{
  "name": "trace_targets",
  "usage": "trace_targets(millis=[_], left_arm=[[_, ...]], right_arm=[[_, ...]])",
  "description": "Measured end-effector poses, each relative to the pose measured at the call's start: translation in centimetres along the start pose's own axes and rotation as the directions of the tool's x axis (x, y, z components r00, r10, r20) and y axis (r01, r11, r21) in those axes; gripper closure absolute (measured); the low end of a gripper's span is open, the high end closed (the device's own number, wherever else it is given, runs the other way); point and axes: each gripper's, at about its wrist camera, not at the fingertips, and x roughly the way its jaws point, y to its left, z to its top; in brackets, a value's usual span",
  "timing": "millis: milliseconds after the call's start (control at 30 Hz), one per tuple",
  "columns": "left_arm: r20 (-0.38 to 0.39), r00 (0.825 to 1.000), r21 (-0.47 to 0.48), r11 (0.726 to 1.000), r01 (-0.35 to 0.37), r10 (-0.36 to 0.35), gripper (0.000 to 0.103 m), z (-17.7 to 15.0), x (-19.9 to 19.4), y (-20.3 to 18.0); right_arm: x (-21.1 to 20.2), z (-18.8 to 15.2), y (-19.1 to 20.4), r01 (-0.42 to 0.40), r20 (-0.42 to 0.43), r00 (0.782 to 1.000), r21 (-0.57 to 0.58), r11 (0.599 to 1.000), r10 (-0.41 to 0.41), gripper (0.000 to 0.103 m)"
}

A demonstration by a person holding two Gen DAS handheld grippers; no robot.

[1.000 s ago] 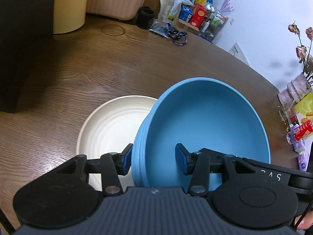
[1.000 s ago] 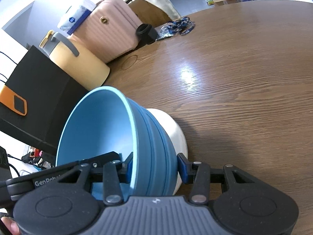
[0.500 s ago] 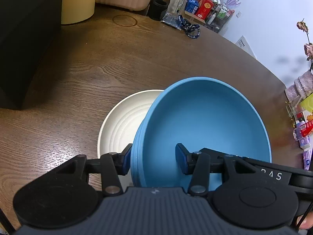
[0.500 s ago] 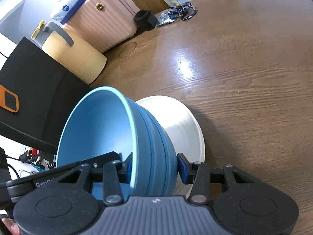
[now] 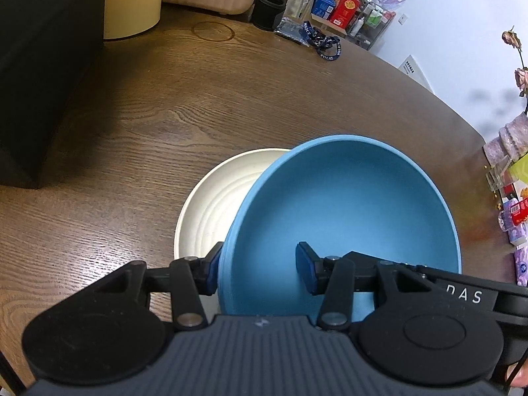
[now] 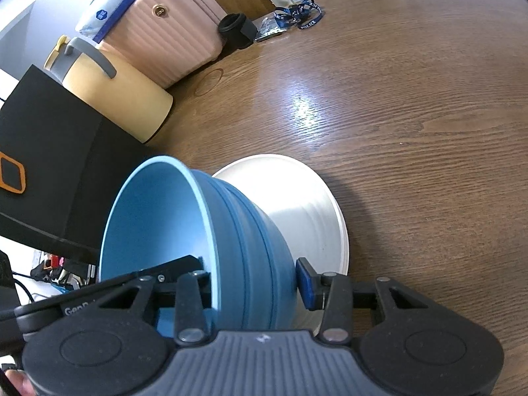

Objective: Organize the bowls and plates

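We take the ribbed blue plastic bowl [image 5: 343,211] to be light and stiff, with a smooth, rather slippery wall, so the rim is the sensible place to hold it, one finger inside and one outside. It looks unlikely to break, but a rim pinch on a deep bowl lets it swing.

Both tools straddle that rim from opposite sides. The left tool [image 5: 257,270] stands partly open, its outer pad against the bowl's outside wall while its inner pad seems to sit slightly clear of the inside. The right tool [image 6: 254,283] is narrowing its jaws around the rim; its outer pad shows a small gap to the wall, and the inner pad is hidden, so we cannot call that grip firm.

The bowl tilts over the cream ribbed plate [image 5: 211,211], which lies on the brown wooden tabletop [image 5: 198,105] toward its near edge; whether the bowl's base touches the plate is hidden.
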Motion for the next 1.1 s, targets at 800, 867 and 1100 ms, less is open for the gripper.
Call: trace_targets(millis=[800,867,1100], left_arm=[[0.163,0.984,0.025,0.997,-0.071,0.066,0.000,0.0,-4.3,0.2],[0.196,0.978,0.027,0.997,-0.077,0.071,0.000,-0.4,-5.2,0.1],[0.355,0.931,0.062,0.992,-0.113,0.084,0.000,-3.2,-9.3,-1.2]], right_arm=[[-5.4,-1.0,1.7,0.129,0.203,0.972,-0.057,0.990,-0.115,0.000],[-6.4,-1.6,2.0,0.159,0.228,0.964,-0.079,0.984,-0.137,0.000],[-10.3,-4.4,2.4,0.233,0.314,0.932,-0.139,0.963,-0.180,0.000]])
